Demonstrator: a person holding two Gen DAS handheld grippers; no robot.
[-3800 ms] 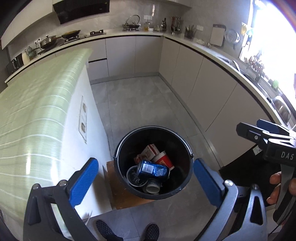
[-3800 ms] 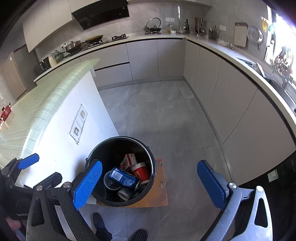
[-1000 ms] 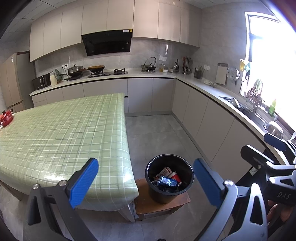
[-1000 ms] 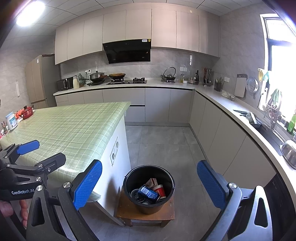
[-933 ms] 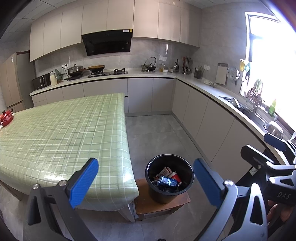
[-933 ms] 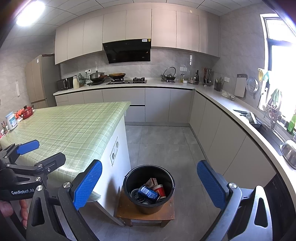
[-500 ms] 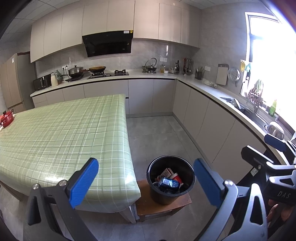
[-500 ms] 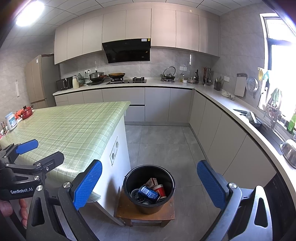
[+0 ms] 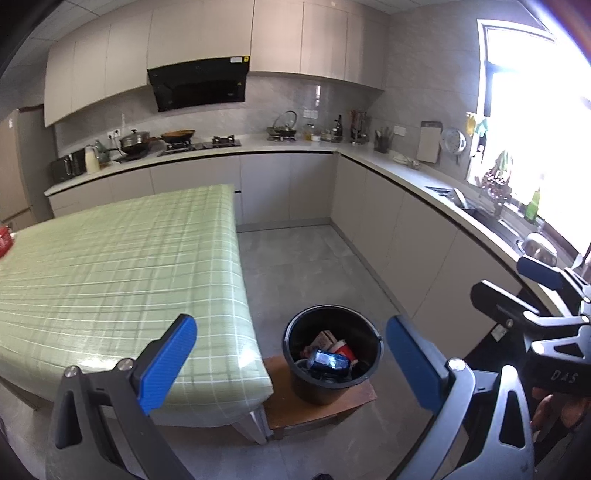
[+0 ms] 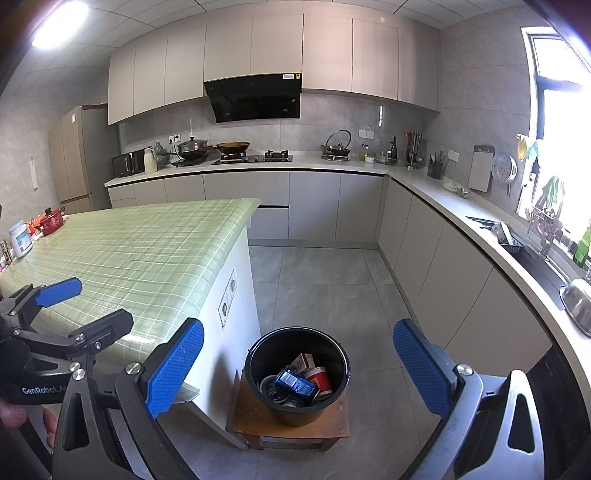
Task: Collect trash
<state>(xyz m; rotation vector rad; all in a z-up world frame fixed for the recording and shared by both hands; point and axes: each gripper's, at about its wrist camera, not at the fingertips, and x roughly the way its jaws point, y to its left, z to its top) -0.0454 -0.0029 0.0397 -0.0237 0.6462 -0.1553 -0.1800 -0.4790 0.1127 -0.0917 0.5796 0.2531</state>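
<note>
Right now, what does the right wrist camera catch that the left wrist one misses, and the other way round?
Only the right wrist view shows the socket panel on the island's side, the white jar and the ceiling light. Only the left wrist view shows the right gripper, open and empty. Both share the black bin of trash on its wooden stool, the green checked tabletop, and the range hood.

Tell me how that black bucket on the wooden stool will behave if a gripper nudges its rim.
The black bucket looks like light plastic holding only a few cups and cans, so it would probably slide. It nearly fills the small wooden stool, so a firm shove might tip it off. Its rim may flex.
</note>
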